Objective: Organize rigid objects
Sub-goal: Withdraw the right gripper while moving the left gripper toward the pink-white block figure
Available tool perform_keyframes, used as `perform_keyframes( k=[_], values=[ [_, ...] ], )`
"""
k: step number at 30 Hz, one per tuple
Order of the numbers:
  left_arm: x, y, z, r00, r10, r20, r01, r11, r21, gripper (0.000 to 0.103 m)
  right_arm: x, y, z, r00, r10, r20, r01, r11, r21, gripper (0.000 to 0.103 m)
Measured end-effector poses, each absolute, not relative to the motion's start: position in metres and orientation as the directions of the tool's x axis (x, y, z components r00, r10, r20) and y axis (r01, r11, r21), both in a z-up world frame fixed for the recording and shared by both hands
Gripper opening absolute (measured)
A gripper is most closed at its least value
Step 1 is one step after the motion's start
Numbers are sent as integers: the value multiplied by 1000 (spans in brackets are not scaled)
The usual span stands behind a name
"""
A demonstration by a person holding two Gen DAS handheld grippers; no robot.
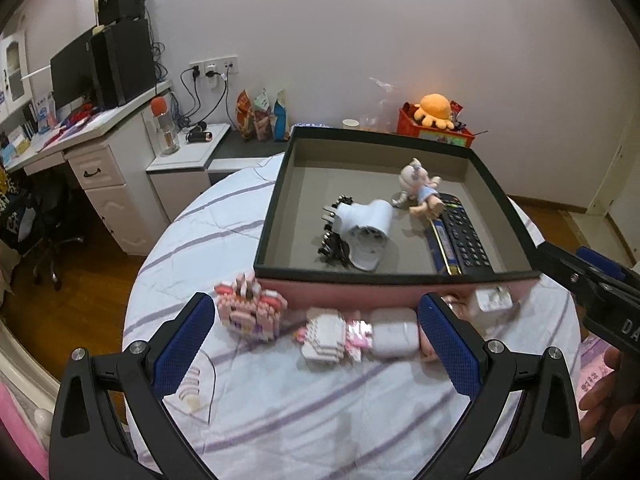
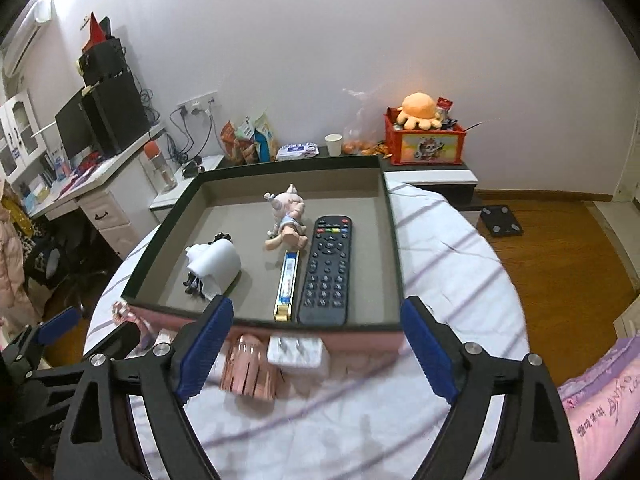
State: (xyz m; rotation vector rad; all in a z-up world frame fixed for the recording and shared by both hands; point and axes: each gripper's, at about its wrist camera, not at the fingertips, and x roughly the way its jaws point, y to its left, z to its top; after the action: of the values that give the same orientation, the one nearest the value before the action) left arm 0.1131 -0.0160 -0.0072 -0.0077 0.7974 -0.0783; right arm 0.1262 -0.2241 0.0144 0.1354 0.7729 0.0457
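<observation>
A shallow black-rimmed box (image 1: 400,278) (image 2: 256,322) with a grey floor holds a black remote (image 2: 326,270), a doll (image 2: 286,216), a slim blue-and-gold tube (image 2: 287,276) and a white plug with black cable (image 2: 214,264). In front of it on the sheet lie a pink brick figure (image 1: 248,312), a white brick figure (image 1: 326,336), a white case (image 1: 394,332), a white charger (image 2: 296,352) and a pink ribbed item (image 2: 250,374). My left gripper (image 1: 316,348) is open above the brick figures. My right gripper (image 2: 318,354) is open above the charger.
The round table wears a white sheet with purple stripes (image 2: 440,248). A white desk with monitor (image 1: 72,72) stands at left. Snack bags (image 2: 248,136), a paper cup (image 2: 333,144) and a red toy box (image 2: 424,144) sit behind. A pink quilt (image 2: 600,400) lies at right.
</observation>
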Motion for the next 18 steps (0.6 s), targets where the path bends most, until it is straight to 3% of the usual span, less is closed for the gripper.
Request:
perform_keyframes(
  k=[18],
  values=[
    [57,-22,-30,651,-108,-751,116,992,-42,103,54,-240,-8,691,71,-720,66,985,161,88]
  ],
)
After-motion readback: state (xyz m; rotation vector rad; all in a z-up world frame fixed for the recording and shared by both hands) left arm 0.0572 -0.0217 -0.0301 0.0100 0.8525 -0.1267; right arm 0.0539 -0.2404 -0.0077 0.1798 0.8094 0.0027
